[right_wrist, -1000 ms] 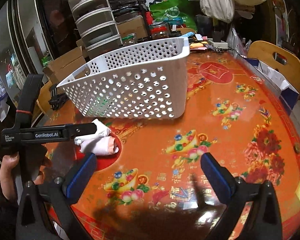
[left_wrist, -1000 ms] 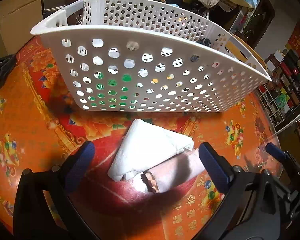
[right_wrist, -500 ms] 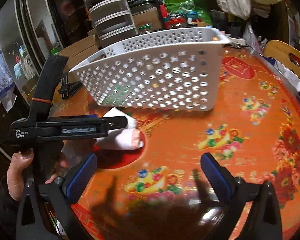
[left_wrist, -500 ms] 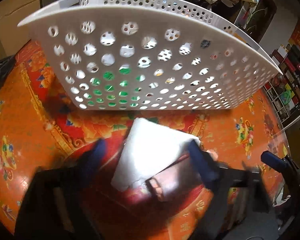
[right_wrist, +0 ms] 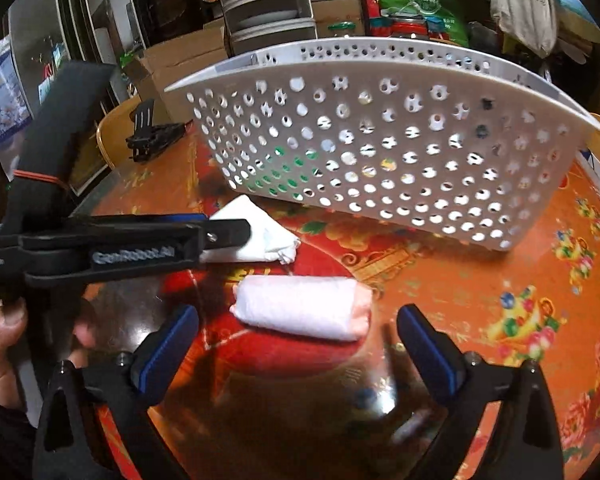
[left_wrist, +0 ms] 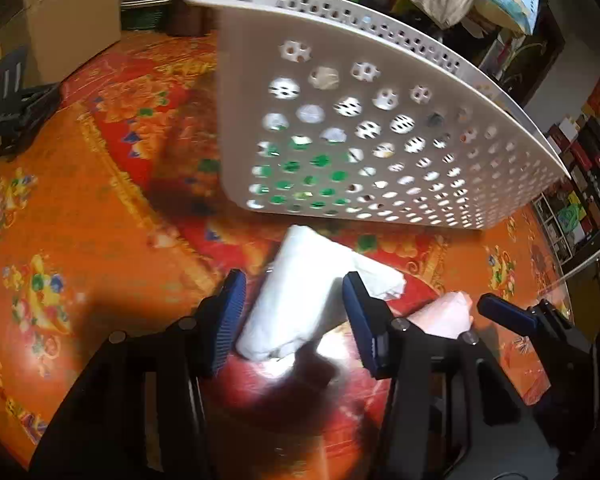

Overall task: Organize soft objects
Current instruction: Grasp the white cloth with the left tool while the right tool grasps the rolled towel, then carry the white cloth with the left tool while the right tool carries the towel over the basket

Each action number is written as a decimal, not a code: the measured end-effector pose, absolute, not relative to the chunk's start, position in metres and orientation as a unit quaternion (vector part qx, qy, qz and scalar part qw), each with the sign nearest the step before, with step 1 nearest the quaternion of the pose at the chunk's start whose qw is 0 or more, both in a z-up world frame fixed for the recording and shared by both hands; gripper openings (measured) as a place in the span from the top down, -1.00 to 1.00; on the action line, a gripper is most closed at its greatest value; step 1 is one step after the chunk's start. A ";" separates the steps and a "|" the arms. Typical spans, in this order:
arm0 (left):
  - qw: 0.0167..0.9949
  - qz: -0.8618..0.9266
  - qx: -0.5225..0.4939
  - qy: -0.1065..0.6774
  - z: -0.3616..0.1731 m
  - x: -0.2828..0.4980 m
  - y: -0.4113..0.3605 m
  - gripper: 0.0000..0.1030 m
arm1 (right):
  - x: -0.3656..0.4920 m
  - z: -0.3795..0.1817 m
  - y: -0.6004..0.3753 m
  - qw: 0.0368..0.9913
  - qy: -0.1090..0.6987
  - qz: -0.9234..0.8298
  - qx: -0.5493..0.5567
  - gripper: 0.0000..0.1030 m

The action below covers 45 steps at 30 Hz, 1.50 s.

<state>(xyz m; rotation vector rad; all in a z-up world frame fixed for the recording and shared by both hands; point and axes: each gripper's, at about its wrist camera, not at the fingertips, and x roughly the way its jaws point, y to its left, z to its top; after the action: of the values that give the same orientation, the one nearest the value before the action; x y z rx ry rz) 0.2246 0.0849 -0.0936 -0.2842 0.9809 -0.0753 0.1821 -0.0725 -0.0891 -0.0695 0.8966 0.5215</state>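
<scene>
Here, the white perforated basket (right_wrist: 380, 152) stood mid-table (right_wrist: 480, 280). Before it, the left gripper (left_wrist: 296, 304) straddled the folded white cloth (left_wrist: 300, 300), jaws narrowed, contact unclear. Nearer, the pink rolled towel (right_wrist: 304, 312) lay before the right gripper (right_wrist: 298, 344), jaws wide.

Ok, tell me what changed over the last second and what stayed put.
The left gripper narrowed from wide open and moved in around the white folded cloth, its pads beside it; contact is unclear. The right gripper moved toward the pink rolled towel, which now lies in front of its open pads. The white basket remains on the table behind both cloths, which remain on the table.
</scene>
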 end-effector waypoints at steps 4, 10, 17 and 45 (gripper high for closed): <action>0.873 -0.034 -0.141 0.466 -0.095 0.218 0.097 0.06 | 0.185 -0.097 -0.063 0.863 0.438 0.247 -0.048 -0.83; 0.877 -0.033 -0.134 0.460 -0.098 0.214 0.097 0.06 | 0.188 -0.102 -0.053 0.864 0.440 0.234 -0.068 -0.54; 0.880 -0.054 -0.117 0.458 -0.102 0.214 0.076 0.05 | 0.188 -0.100 -0.053 0.867 0.436 0.231 -0.073 -0.42; 0.922 -0.075 -0.062 0.374 -0.060 0.152 0.024 0.65 | 0.140 -0.049 -0.156 0.902 0.373 0.217 -0.006 -0.42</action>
<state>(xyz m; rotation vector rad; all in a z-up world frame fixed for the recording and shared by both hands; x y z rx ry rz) 0.1524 0.0242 -0.0595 -0.1273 0.7683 -0.1533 0.1404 -0.1563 -0.0491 -0.0132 0.7723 0.4497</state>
